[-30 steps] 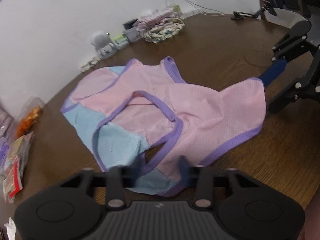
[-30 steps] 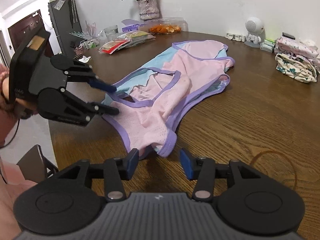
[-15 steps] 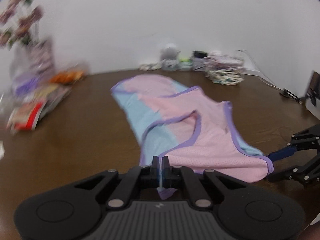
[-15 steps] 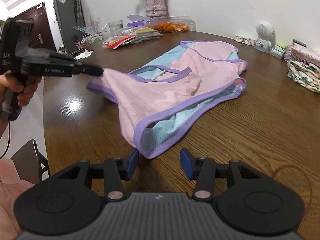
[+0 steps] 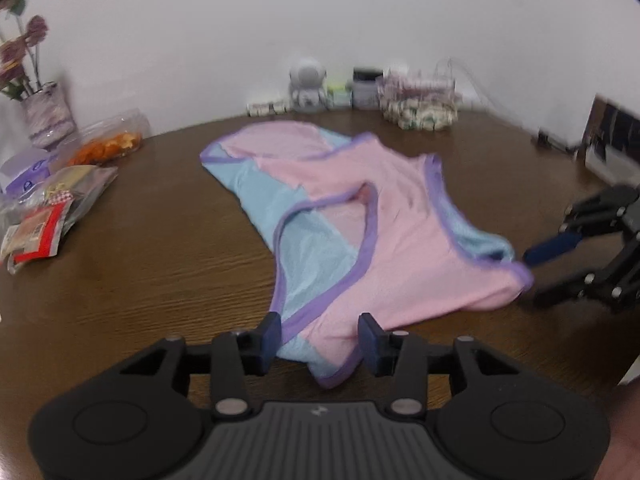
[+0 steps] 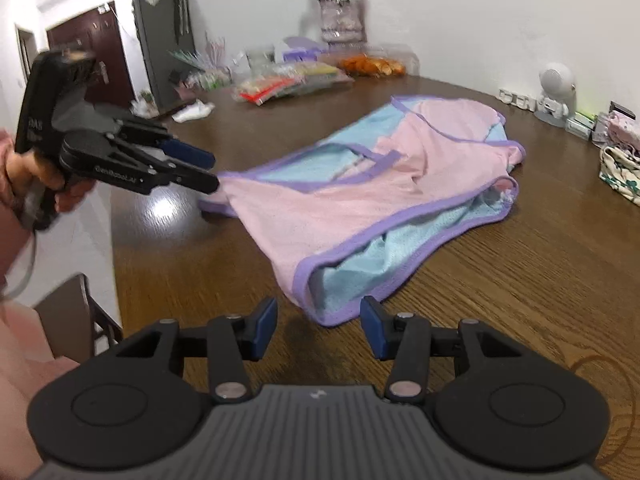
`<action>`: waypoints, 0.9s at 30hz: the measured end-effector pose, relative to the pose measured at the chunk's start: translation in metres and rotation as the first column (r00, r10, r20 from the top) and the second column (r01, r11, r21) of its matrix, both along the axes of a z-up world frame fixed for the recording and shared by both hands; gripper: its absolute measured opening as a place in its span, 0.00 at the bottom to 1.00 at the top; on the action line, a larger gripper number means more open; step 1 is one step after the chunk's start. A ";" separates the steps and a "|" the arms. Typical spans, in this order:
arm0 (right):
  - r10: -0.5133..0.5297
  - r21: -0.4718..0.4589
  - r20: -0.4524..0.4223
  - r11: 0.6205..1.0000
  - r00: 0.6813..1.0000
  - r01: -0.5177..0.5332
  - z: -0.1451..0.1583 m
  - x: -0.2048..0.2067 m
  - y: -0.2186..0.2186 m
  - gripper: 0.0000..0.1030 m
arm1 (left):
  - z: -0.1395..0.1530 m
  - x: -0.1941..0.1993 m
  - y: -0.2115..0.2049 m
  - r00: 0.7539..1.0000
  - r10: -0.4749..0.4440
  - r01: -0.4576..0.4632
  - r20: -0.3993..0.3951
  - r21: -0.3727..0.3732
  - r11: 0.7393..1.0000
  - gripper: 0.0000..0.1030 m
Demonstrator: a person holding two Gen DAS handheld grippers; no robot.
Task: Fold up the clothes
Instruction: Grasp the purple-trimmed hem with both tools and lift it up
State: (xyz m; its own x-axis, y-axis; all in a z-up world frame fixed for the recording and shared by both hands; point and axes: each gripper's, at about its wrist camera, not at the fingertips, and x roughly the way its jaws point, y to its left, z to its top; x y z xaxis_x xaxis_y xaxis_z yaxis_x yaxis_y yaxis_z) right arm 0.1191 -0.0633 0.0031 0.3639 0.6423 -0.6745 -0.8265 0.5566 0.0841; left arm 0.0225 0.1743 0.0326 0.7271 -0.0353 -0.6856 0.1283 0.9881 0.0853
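The pink and blue garment lies spread on the desk, a near corner before each gripper, left and right, both jaws wide open and empty, seemingly poised to pinch.

Pink and light-blue mesh vest with purple trim lies rumpled and partly doubled over on the wooden table.

The garment was soft pink and blue mesh cloth. The table was grained, glossy wood
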 end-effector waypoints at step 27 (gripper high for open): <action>-0.188 0.098 0.155 0.980 0.970 0.174 0.080 0.011 -0.011 0.04 | 0.066 -0.002 -0.014 0.973 -0.026 0.024 0.229 0.012 1.000 0.04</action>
State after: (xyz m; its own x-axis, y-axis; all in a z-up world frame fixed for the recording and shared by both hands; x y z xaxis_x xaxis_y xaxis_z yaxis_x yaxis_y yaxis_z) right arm 0.1297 -0.0739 0.0833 0.5795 0.6071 -0.5436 -0.7192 0.6947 0.0092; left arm 0.0205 0.1601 0.0983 0.8640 -0.0500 -0.5010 0.1291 0.9838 0.1244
